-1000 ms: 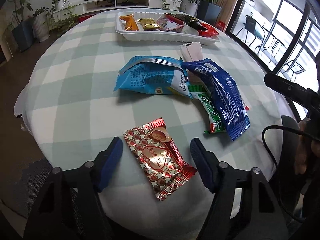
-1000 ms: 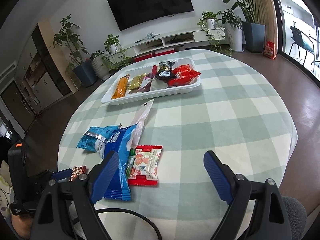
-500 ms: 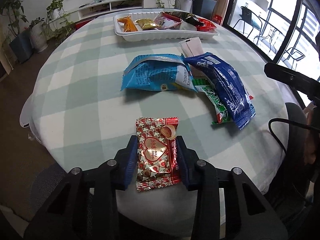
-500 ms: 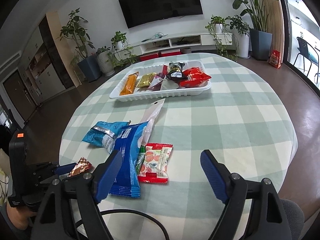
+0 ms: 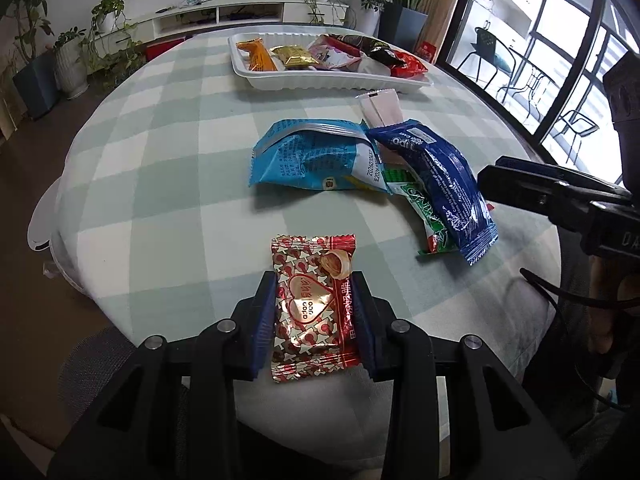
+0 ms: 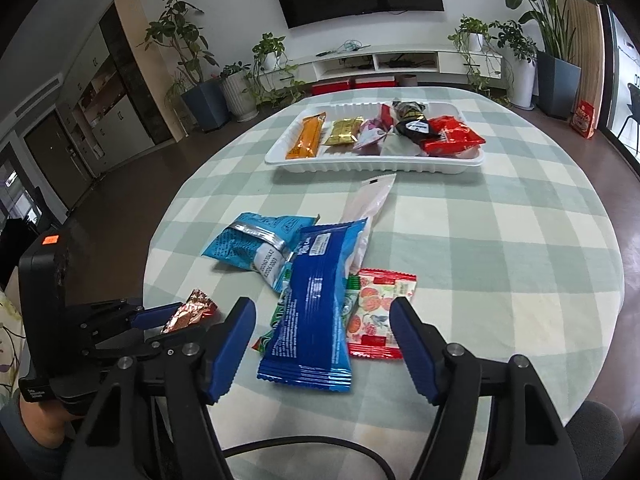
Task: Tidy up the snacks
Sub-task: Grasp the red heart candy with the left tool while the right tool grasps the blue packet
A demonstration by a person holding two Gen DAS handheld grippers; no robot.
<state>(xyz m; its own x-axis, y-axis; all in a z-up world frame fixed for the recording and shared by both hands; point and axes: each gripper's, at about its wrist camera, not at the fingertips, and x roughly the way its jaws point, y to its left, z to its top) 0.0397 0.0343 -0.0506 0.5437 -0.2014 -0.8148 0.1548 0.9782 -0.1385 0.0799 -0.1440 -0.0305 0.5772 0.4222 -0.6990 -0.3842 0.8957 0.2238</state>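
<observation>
left tongs [image 5: 314,312] are closed on the red foil packet [image 5: 312,300] at the near counter [image 5: 168,208] edge; it should be lifted level and kept pinched by both sides. right tongs [image 6: 322,344] hang open over the dark blue packet [image 6: 316,308]. bare cloth to the left gives a clear way, past the light blue bag [image 5: 312,156], to the far white tray [image 5: 320,80].

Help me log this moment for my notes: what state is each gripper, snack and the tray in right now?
left gripper: shut on the red foil snack.
red foil snack: clamped, at the table's near edge.
right gripper: open, holding nothing.
dark blue packet: lying loose atop the pile.
light blue packet: sealed, flat on the table.
strawberry-print packet: flat, partly under the dark blue packet.
white tray: holding several snacks.
</observation>
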